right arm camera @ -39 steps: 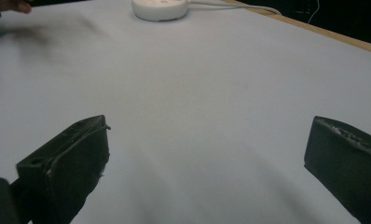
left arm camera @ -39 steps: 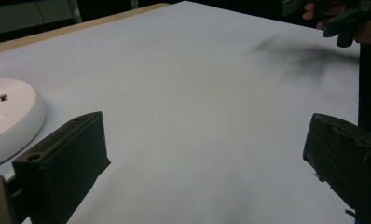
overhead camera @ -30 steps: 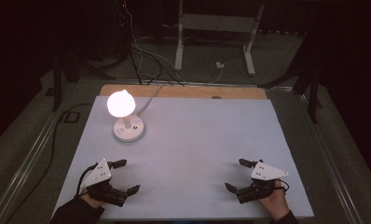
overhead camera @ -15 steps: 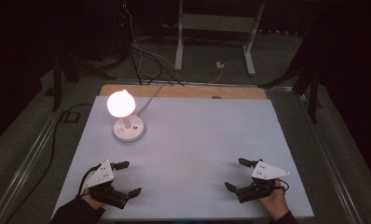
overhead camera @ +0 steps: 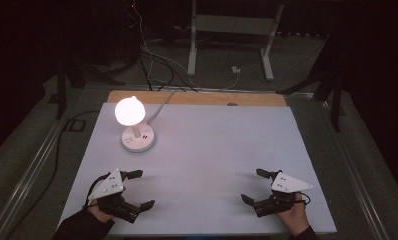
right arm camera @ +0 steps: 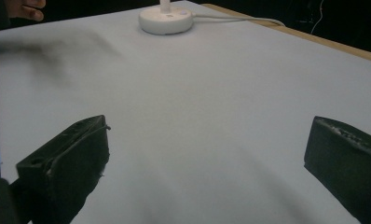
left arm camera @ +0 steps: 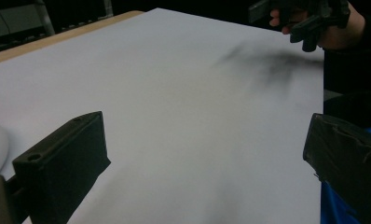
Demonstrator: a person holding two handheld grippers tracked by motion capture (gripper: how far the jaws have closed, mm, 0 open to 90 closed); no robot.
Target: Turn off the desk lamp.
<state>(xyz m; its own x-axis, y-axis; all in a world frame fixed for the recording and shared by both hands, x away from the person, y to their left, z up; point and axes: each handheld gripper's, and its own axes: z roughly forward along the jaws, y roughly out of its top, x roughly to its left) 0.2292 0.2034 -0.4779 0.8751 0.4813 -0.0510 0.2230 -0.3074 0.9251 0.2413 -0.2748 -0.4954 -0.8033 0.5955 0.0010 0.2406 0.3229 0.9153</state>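
Note:
A small lamp with a glowing round bulb (overhead camera: 130, 111) stands on a white round base (overhead camera: 138, 139) at the back left of the white table (overhead camera: 212, 150); the base (right arm camera: 165, 20) also appears far off in the right gripper view, with its white cord (right arm camera: 235, 19). My left gripper (overhead camera: 140, 189) rests near the front left edge, open, with nothing between its jaws. My right gripper (overhead camera: 255, 186) sits near the front right edge, also open and holding nothing. The left gripper view shows the other hand and gripper (left arm camera: 309, 21) across the table.
A wooden strip (overhead camera: 197, 98) runs along the table's far edge. Behind it, cables (overhead camera: 152, 65) and a metal stand (overhead camera: 229, 40) sit on the dark floor. A rail (overhead camera: 32, 165) runs along the left side.

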